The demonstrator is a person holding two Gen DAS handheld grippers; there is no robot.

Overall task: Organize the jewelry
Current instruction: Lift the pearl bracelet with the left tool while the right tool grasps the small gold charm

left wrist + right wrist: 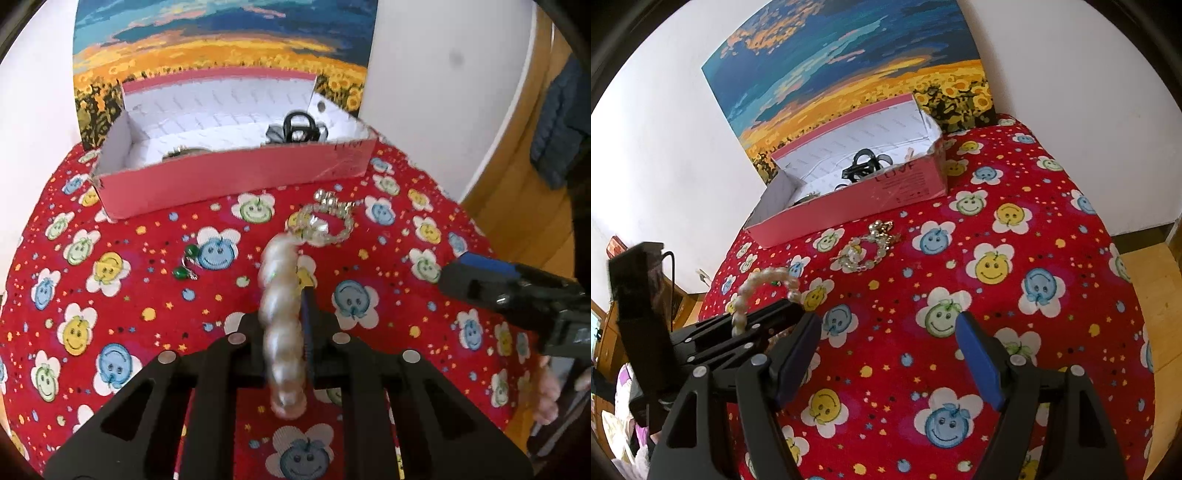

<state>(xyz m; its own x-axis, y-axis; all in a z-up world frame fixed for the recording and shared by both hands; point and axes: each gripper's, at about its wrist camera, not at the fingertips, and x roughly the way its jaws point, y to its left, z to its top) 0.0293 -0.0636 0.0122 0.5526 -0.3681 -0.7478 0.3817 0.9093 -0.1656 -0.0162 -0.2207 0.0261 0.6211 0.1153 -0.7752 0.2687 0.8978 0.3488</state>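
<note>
1. Left wrist view:
   - Left gripper (pixel 295 306) clamped tight on a pearl bracelet (pixel 282 317) — jaws closed on one side of the loop, the rest standing up above the red smiley-flower cloth (pixel 110 295).
   - Risk: thin grip on round, glossy beads; could slip and drop short of the pink box (pixel 236 181) if swung fast.
   - Pearls blurred, creamy white, chunky.
   - Left on the cloth: clear bead bracelet (pixel 325 225) with a sparkly clasp piece near the box, green earrings (pixel 188 264) apart to its left.
2. Right wrist view:
   - Right gripper (pixel 888 354) with jaws wide apart, holding nothing, hovering over the cloth.
   - Pearl loop arching from the left jaws at lower left.
   - Box (pixel 849 206) open, black items already inside — could snag a dropped strand.
</note>
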